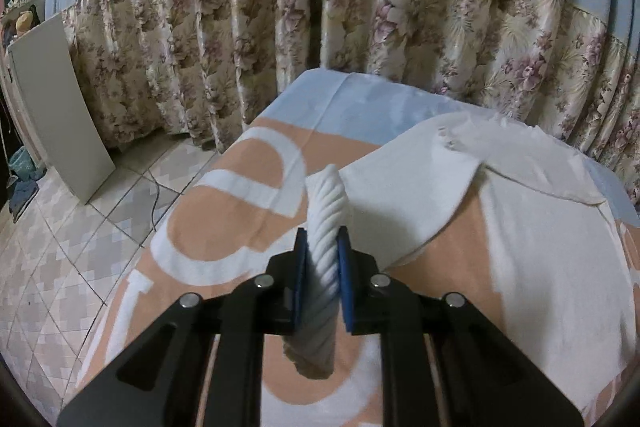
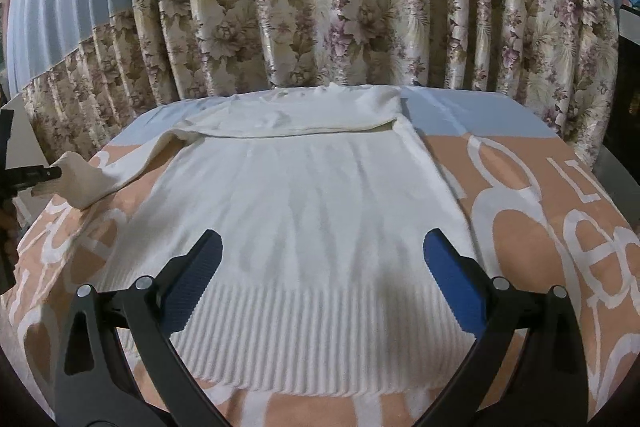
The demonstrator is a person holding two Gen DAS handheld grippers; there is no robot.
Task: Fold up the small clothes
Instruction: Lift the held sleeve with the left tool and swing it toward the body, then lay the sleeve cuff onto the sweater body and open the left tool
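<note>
A cream knit sweater (image 2: pixel 312 195) lies flat on a peach-and-white towel (image 2: pixel 520 195), ribbed hem nearest the right gripper. One sleeve is folded across the chest near the collar. My left gripper (image 1: pixel 325 247) is shut on the ribbed cuff (image 1: pixel 326 227) of the other sleeve, held just above the towel; it also shows at the left edge of the right wrist view (image 2: pixel 44 173). The sweater body shows in the left wrist view (image 1: pixel 540 227). My right gripper (image 2: pixel 322 247) is open and empty, hovering above the hem.
The towel covers a blue-sheeted surface (image 2: pixel 460 111) standing against floral curtains (image 2: pixel 320 27). In the left wrist view, tiled floor (image 1: pixel 60 247) lies to the left, with a white board (image 1: pixel 60 107) leaning by the curtain and a cable on the tiles.
</note>
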